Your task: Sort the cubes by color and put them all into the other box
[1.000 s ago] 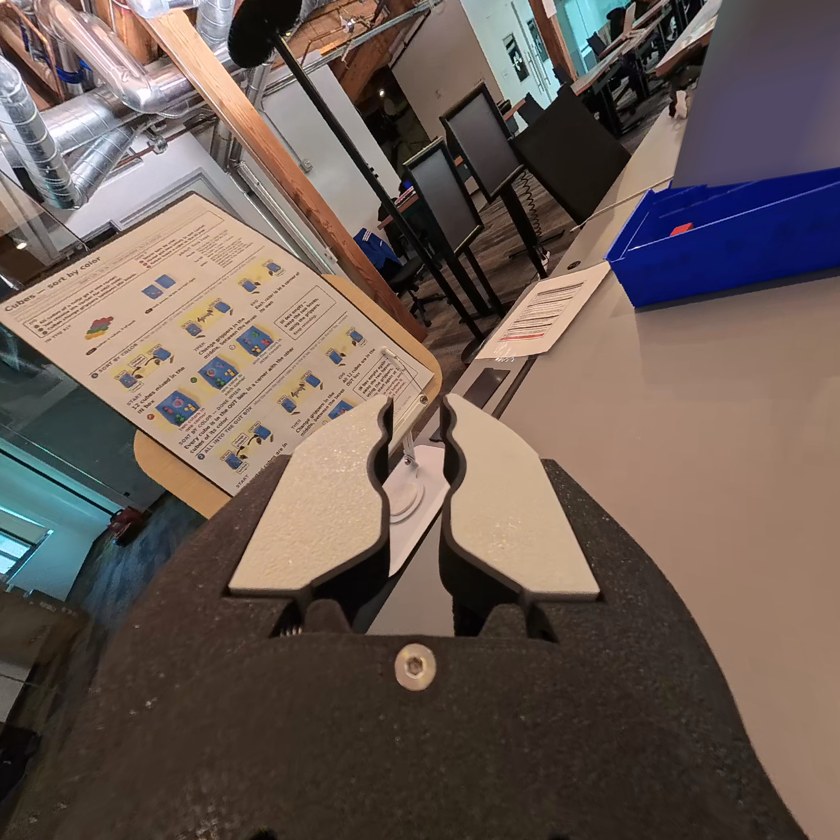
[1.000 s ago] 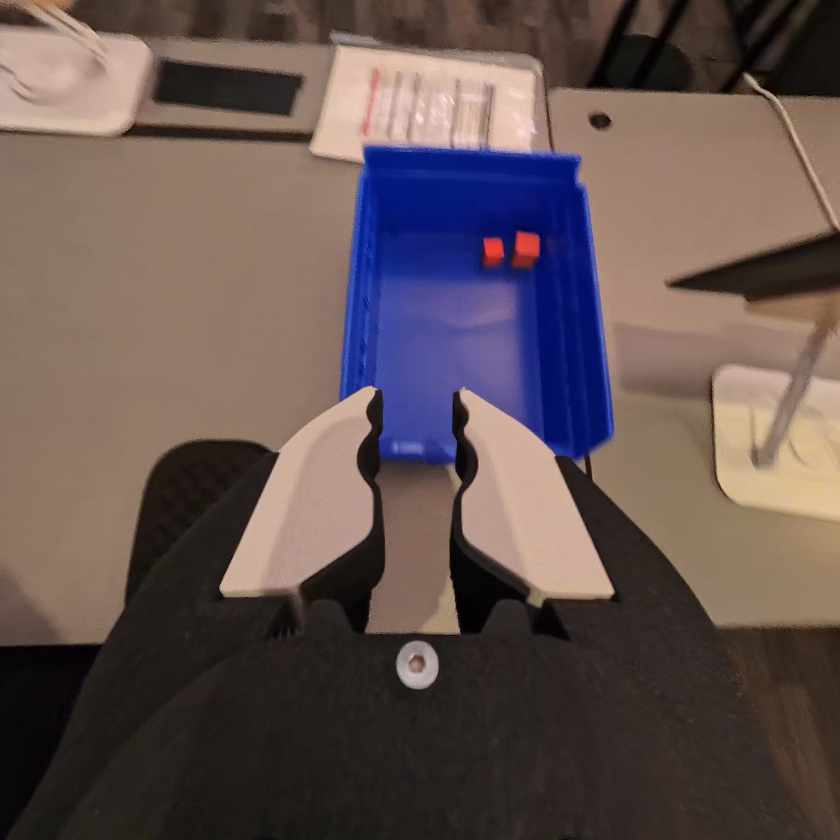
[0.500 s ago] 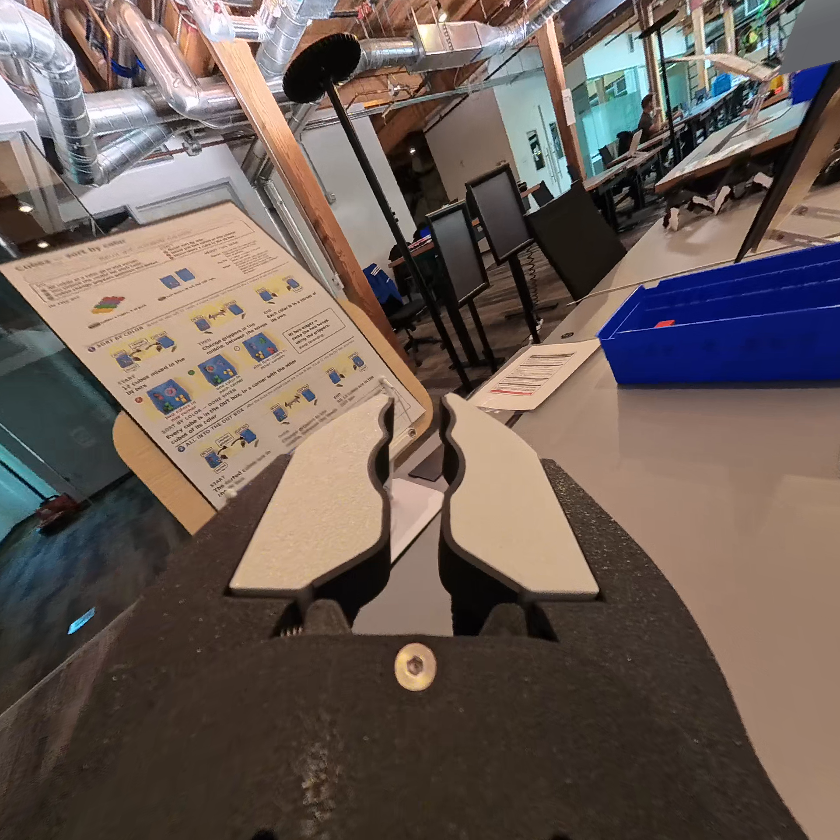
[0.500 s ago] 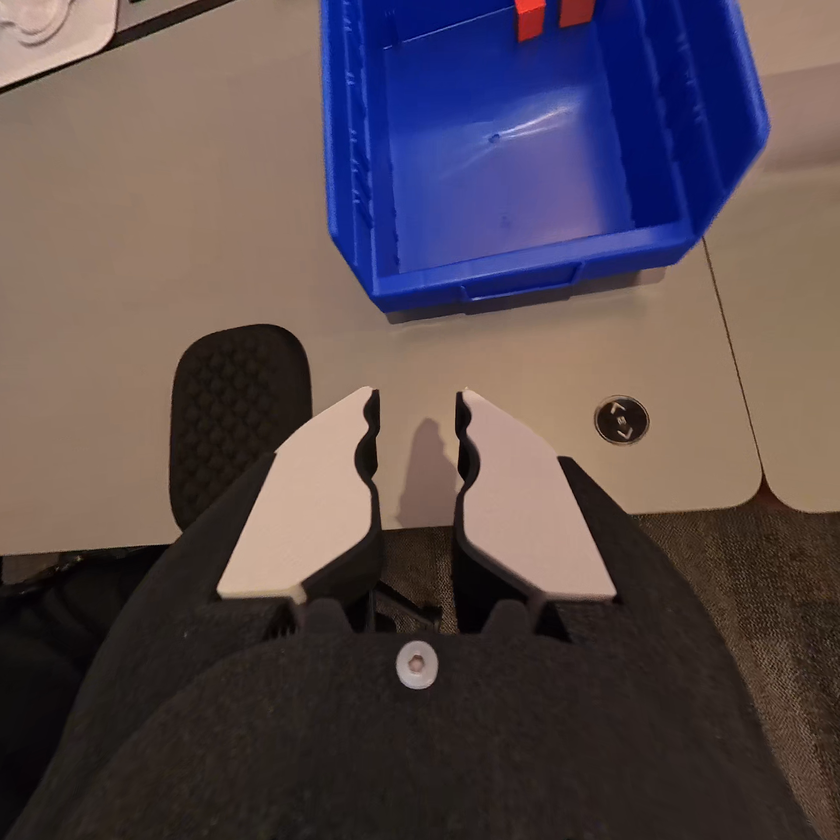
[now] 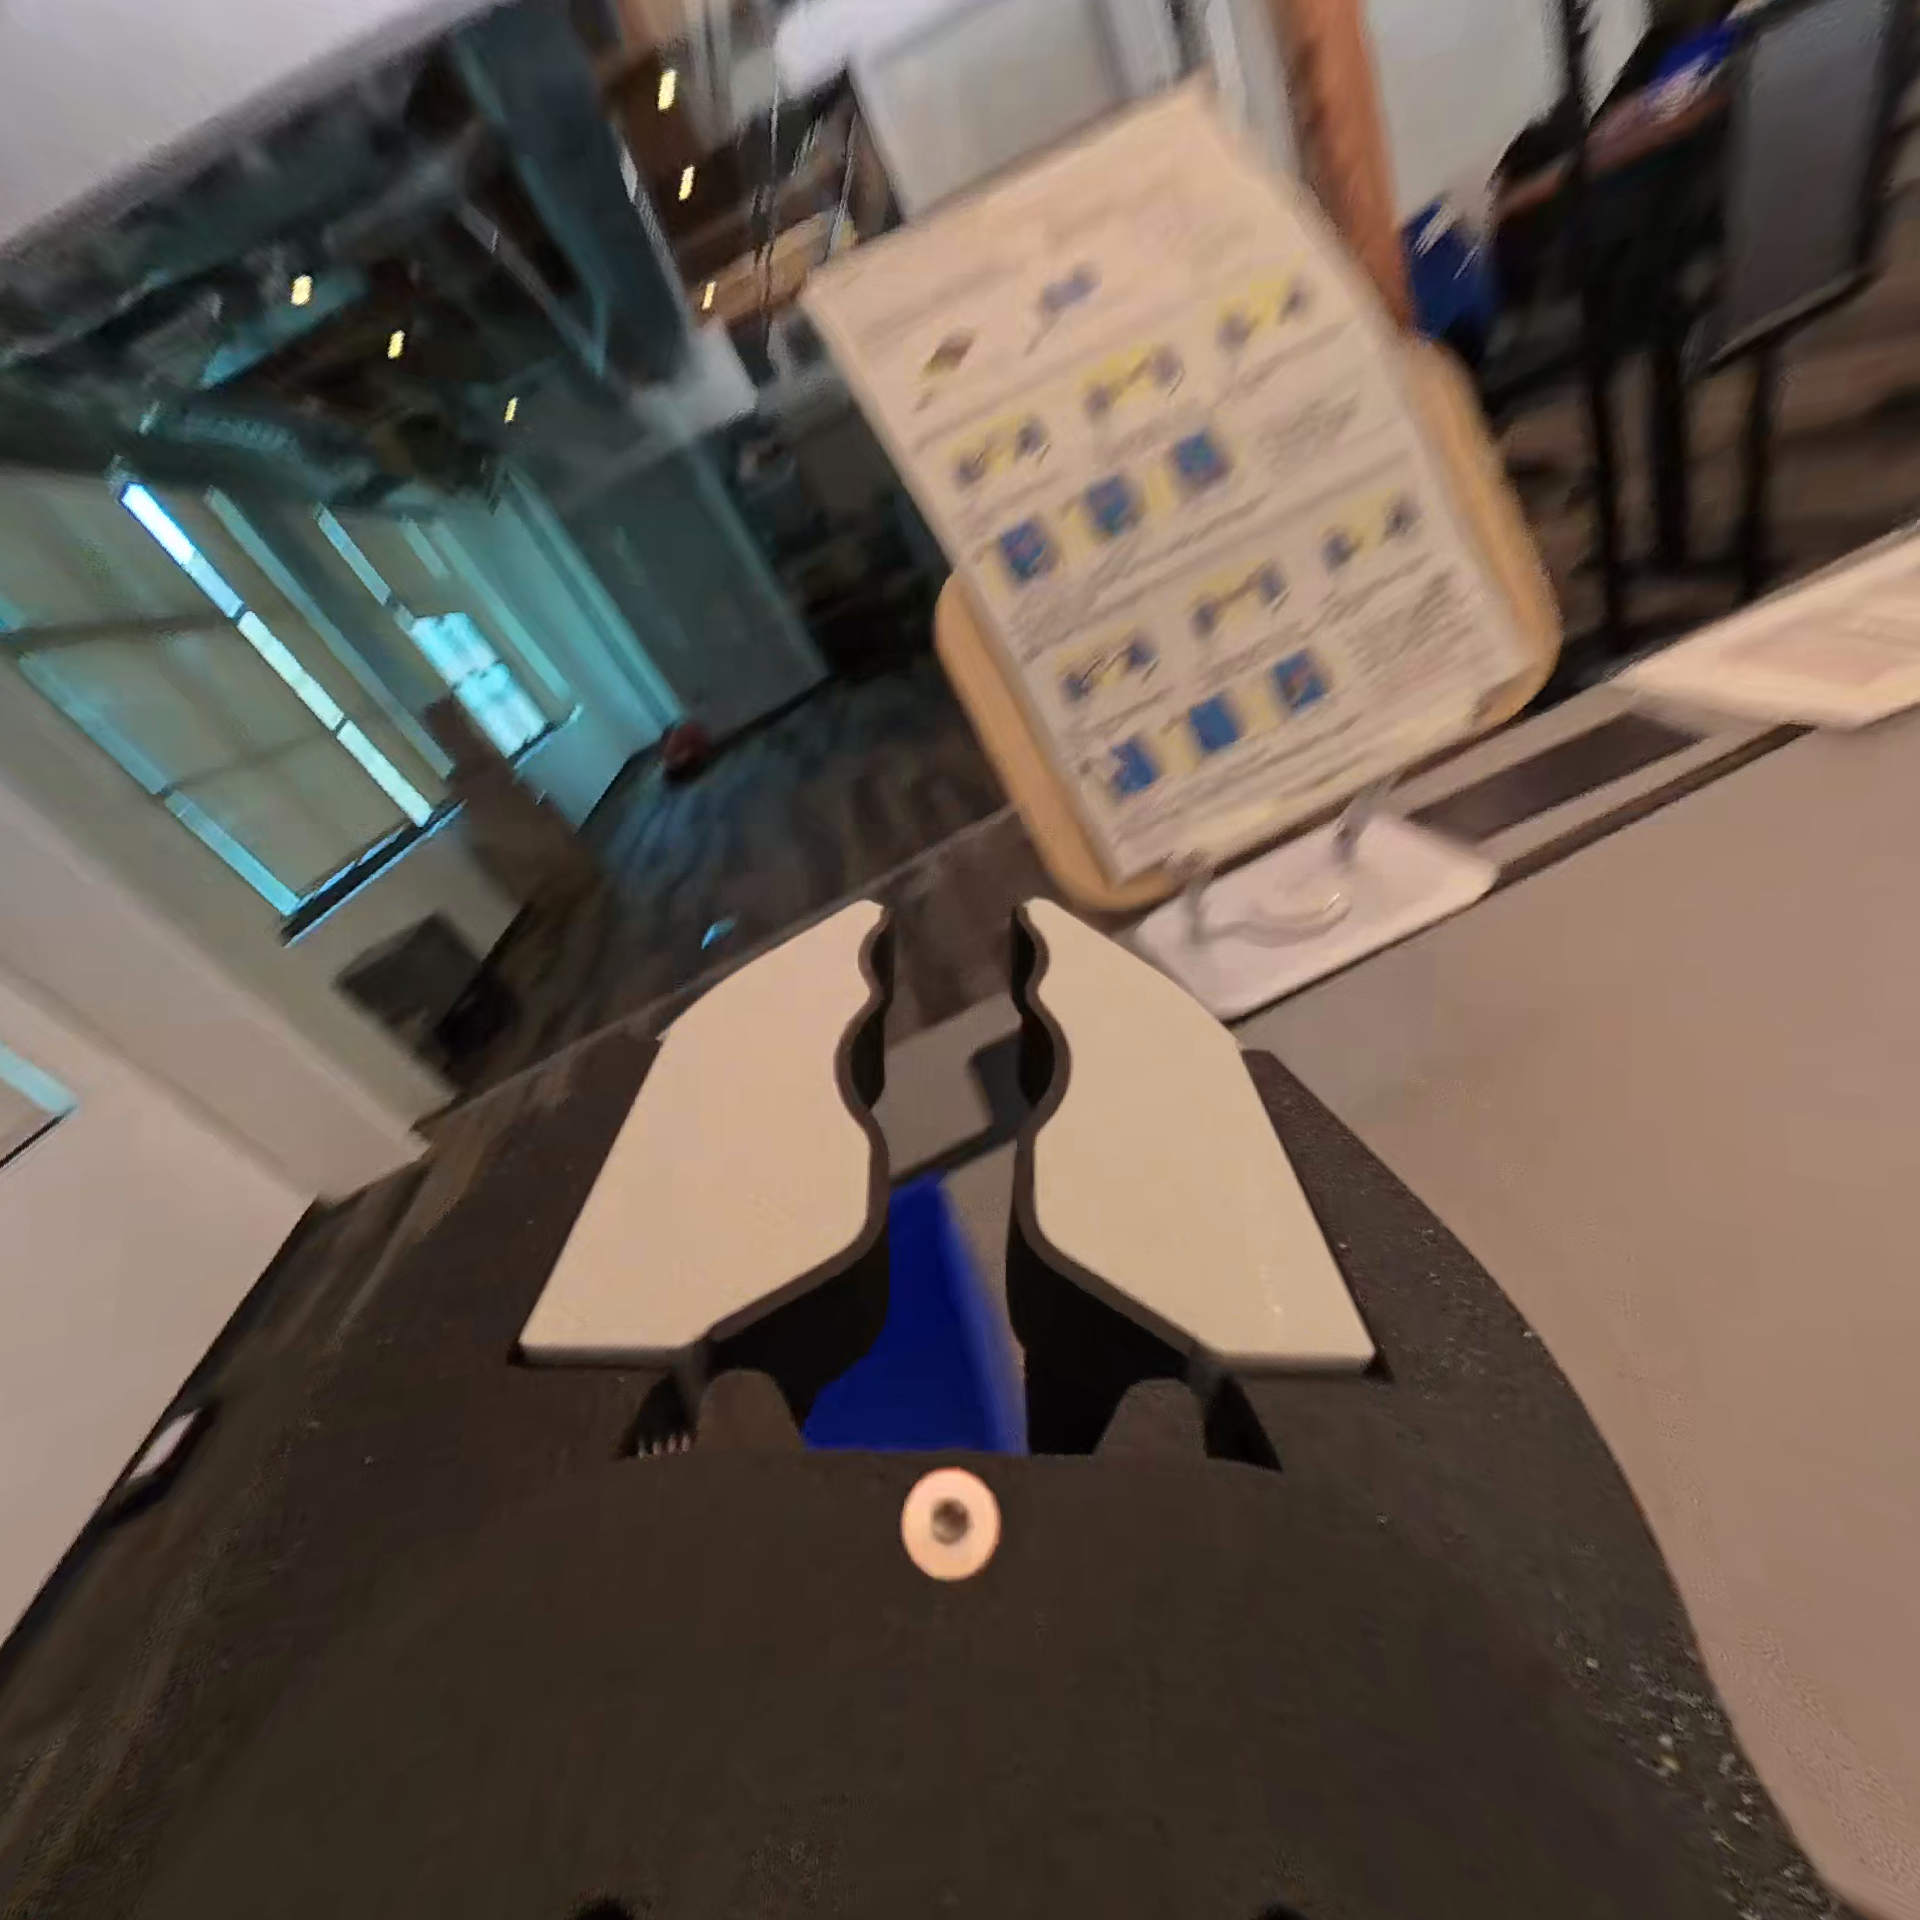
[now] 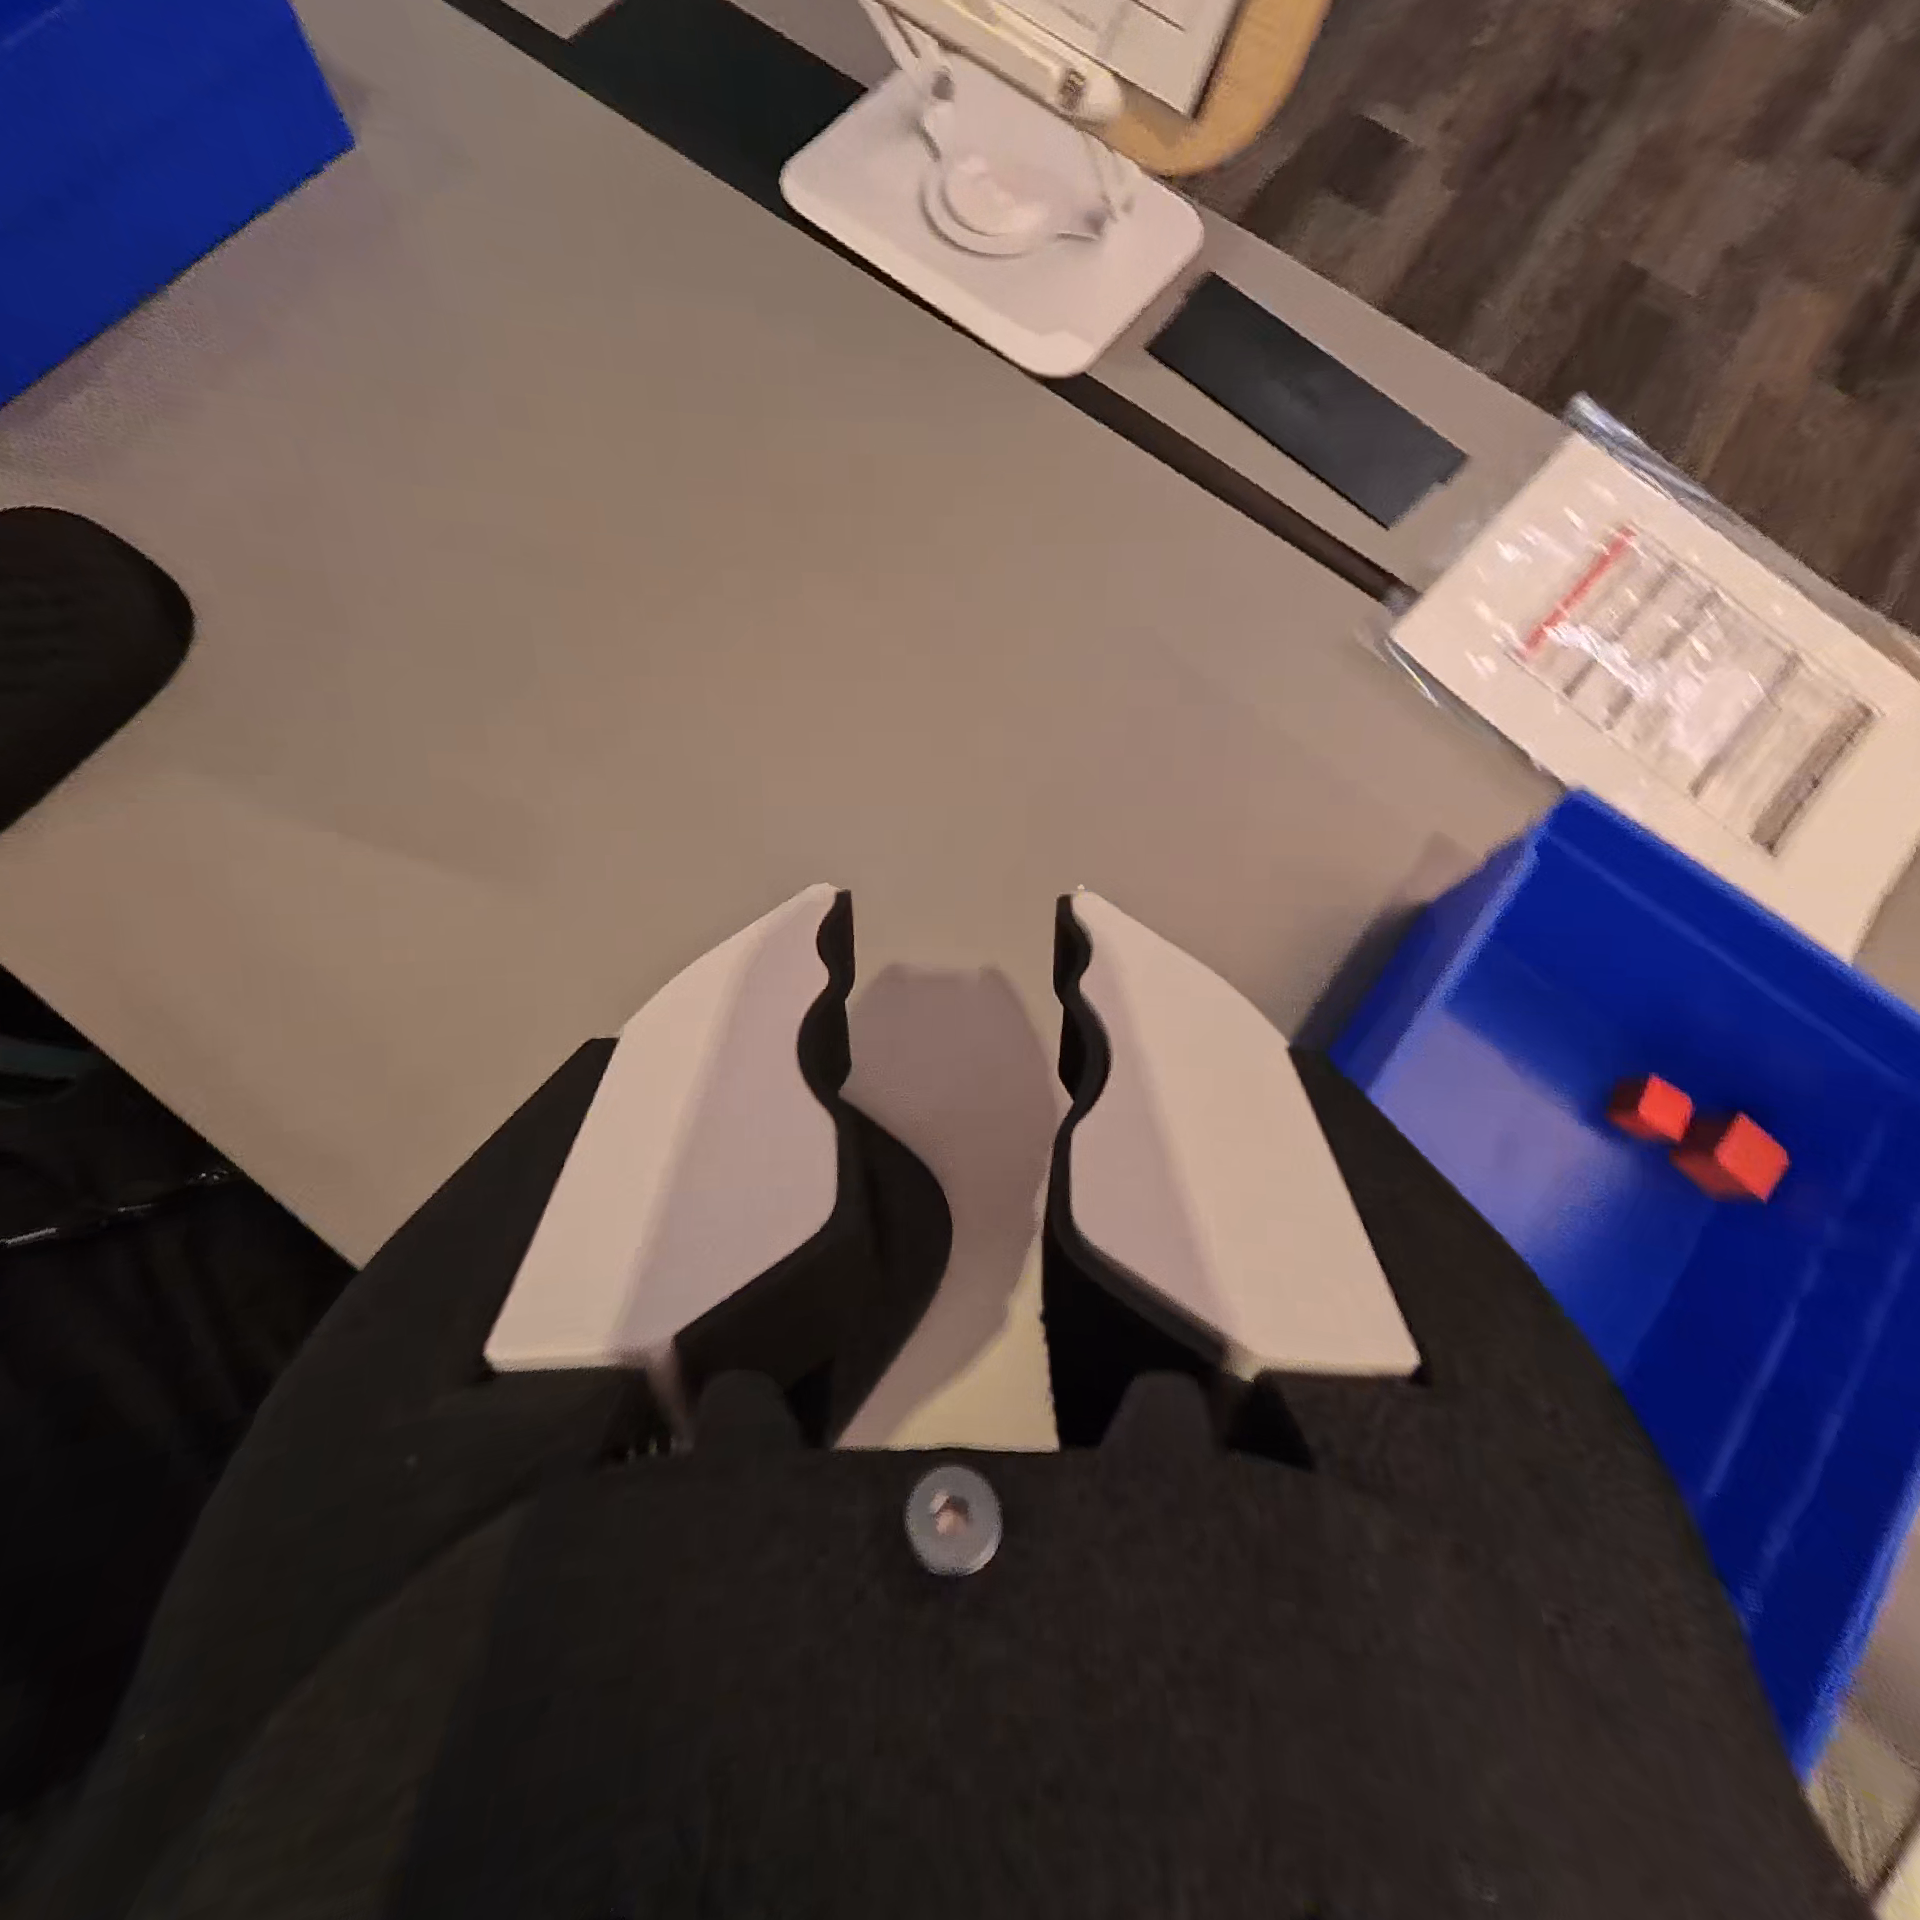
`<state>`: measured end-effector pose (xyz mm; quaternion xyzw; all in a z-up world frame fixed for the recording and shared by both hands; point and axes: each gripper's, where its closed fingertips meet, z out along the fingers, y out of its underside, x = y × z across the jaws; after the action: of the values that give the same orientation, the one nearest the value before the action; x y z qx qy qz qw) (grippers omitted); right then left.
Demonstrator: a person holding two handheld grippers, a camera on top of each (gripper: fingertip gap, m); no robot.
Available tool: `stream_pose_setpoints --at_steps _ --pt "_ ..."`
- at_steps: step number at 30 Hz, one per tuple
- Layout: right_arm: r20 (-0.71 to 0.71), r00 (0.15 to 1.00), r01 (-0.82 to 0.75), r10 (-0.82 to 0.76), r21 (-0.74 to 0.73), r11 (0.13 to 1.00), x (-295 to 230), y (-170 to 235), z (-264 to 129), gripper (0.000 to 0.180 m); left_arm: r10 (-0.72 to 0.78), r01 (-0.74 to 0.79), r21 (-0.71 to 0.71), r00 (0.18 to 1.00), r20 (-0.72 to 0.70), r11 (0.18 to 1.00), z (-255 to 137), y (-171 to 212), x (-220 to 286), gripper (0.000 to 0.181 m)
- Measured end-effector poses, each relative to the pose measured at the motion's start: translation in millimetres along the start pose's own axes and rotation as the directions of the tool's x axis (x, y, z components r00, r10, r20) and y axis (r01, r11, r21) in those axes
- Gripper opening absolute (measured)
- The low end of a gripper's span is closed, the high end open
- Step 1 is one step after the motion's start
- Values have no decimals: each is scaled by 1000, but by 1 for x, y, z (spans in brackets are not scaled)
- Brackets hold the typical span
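Blue plastic forms both boxes in play. The right wrist view shows one blue box [image 6: 1704, 1278] at lower right on the grey table [image 6: 623, 623], with two red cubes [image 6: 1699, 1135] lying close together on its floor, and a corner of a second blue box [image 6: 135, 156] at upper left, its contents out of sight. The right gripper [image 6: 954, 914] hangs above bare table between the two boxes, its jaws moderately apart and empty. The left gripper [image 5: 951, 920] has its jaws narrowly apart and likewise empty; a strip of blue box [image 5: 920, 1320] shows through the gap below them.

Risks, as judged from here: both views are smeared, suggesting fast motion, so a descent into the second box could strike its wall or rim and shift it. With two grippers working near the same boxes, they could collide. A cube seized off-centre could slip and land outside the box, or beside the wrong colour.

Differences between views: only the right wrist view shows the red cubes, the printed sheet in a clear sleeve [image 6: 1662, 665] and the white stand base [image 6: 997, 239]. Only the left wrist view shows the face of the instruction board [image 5: 1174, 488] on that stand, and the room beyond the table edge. No other cube colours appear in either view.
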<state>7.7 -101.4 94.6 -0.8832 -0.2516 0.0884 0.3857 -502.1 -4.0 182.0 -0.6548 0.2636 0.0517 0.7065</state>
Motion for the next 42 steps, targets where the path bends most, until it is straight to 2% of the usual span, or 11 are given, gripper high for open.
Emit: stream_pose_setpoints --at_steps 2,4,6,8,12,16,22,25,31,38,42 --pt "58 998 23 -24 26 999 -11 -12 20 36 43 -37 -160 999 30 986 -15 38 -43 19" --pt "142 989 49 -52 20 999 -24 -12 42 34 48 -56 -367 998 -31 929 -29 90 -71 19" --pt "166 982 102 -92 -57 993 -25 -7 58 34 -33 -32 -570 994 -103 821 -43 150 -83 19" --pt "174 979 116 -103 -65 991 -23 -11 72 31 -128 -34 -726 978 -166 687 -59 206 -82 19" --pt "201 977 96 -71 -118 988 -24 -9 90 30 -90 -121 -869 979 -185 480 -81 284 -91 23" --pt "222 972 114 -77 -160 980 -30 -3 101 30 -137 -48 -929 985 -105 366 -82 329 -91 26" --pt "218 973 118 -71 -209 971 -31 5 105 30 -319 88 -969 948 10 230 -78 362 -67 34" --pt "227 971 132 -80 -222 966 -33 8 106 30 -343 128 -962 938 39 240 -70 364 -69 34" --pt "233 969 146 -87 -248 958 -34 12 109 31 -324 88 -966 946 4 244 -66 364 -71 30" --pt "244 965 162 -93 -282 946 -35 18 113 31 -274 -22 -988 960 -63 150 -74 380 -68 27" --pt "252 963 166 -93 -286 944 -36 20 113 31 -228 -83 -983 966 -119 161 -70 385 -68 24"
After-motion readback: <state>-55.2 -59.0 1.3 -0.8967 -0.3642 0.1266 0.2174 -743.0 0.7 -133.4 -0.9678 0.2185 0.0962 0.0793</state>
